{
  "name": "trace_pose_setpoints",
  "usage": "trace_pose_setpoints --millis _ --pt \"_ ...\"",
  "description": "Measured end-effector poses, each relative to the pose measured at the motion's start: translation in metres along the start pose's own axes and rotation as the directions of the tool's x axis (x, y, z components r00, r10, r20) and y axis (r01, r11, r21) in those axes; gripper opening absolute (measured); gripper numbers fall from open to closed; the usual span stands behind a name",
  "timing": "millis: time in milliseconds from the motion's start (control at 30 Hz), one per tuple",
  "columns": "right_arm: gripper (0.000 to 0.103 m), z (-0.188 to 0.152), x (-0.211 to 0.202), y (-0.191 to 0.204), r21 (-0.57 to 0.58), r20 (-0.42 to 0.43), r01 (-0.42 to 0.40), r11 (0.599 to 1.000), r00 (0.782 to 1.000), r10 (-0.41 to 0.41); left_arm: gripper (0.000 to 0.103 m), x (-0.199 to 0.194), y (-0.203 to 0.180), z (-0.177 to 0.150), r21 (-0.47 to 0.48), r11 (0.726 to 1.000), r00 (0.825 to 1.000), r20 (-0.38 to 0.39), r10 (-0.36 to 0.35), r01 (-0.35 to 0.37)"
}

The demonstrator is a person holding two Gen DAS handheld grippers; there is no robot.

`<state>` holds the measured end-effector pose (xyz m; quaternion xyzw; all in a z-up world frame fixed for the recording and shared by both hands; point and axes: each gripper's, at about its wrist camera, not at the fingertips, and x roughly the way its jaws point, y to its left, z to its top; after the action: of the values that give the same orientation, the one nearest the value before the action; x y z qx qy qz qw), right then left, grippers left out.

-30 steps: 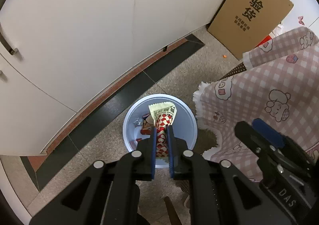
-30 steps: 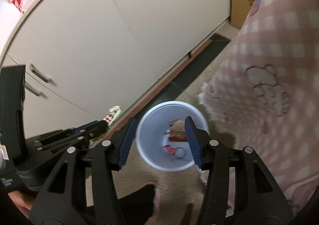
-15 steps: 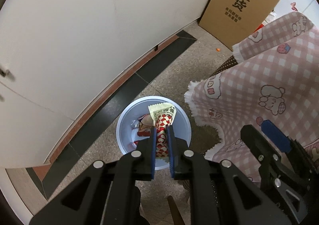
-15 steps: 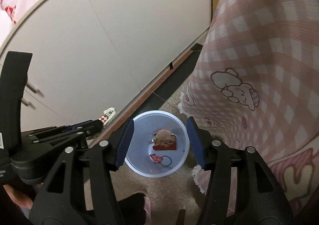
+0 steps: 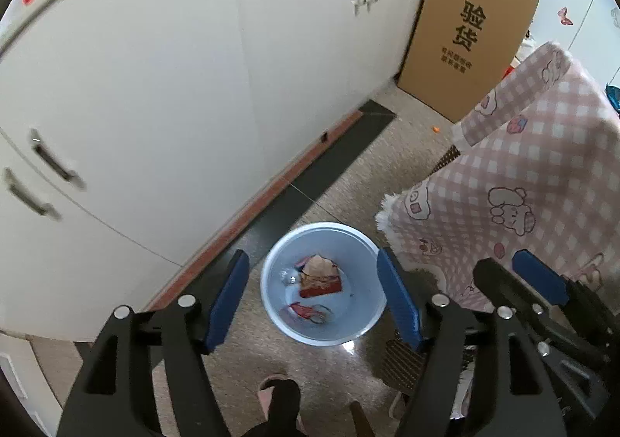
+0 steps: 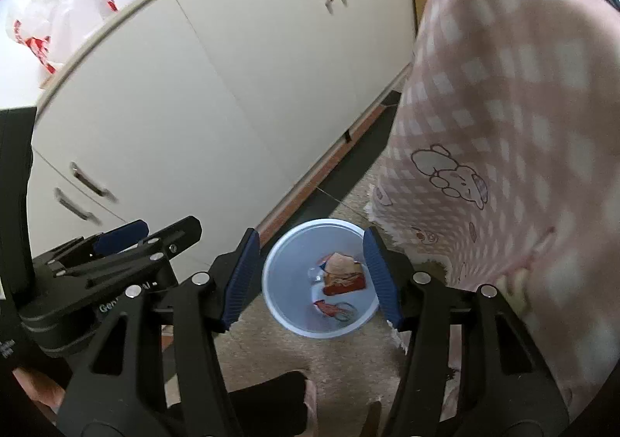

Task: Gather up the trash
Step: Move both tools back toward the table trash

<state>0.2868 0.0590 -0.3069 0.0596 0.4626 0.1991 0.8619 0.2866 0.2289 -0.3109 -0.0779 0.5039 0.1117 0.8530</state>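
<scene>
A pale blue bin (image 5: 271, 305) stands on the floor below both grippers, seen again as the bin (image 6: 277, 301) in the right wrist view. Inside lie a tan and red packet (image 5: 321, 277), a small red wrapper (image 5: 306, 310) and other scraps. My left gripper (image 5: 312, 254) hangs above the bin with its jaws opening and nothing between them. I cannot pick out the red-and-white checked wrapper in the bin. My right gripper (image 6: 310, 232) is open and empty over the same bin. Each gripper shows in the other's view: the right gripper (image 5: 511, 270), the left gripper (image 6: 155, 231).
White cabinets (image 5: 174, 88) run along the far side with a dark floor strip at their base. A cardboard box (image 5: 469, 33) leans at the back right. A pink checked cloth (image 5: 523, 185) hangs close on the right. A person's slippered foot (image 5: 279, 394) is near the bin.
The left jaws have sprung apart and the red-and-white wrapper they held has left them. Both grippers have risen, so the bin looks smaller and farther.
</scene>
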Motion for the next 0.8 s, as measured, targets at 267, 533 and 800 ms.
trace_pose_setpoints --millis 267,533,800 --pt "0.060 0.005 -0.051 0.020 0.036 0.014 -0.130 0.991 0.992 0.129 0.077 -0.081 0.010 -0.009 -0.016 0.996 0.986 0.137 0.089 -0.088" --pt "0.061 0.008 -0.133 0.035 0.025 0.115 -0.263 0.964 0.959 0.259 0.080 -0.170 0.017 -0.016 -0.096 0.994 0.958 0.275 0.085 -0.060" --pt "0.064 0.008 -0.220 -0.008 0.035 0.321 -0.176 0.984 0.934 0.156 0.083 -0.219 -0.045 -0.013 -0.023 0.998 0.932 0.359 -0.046 0.058"
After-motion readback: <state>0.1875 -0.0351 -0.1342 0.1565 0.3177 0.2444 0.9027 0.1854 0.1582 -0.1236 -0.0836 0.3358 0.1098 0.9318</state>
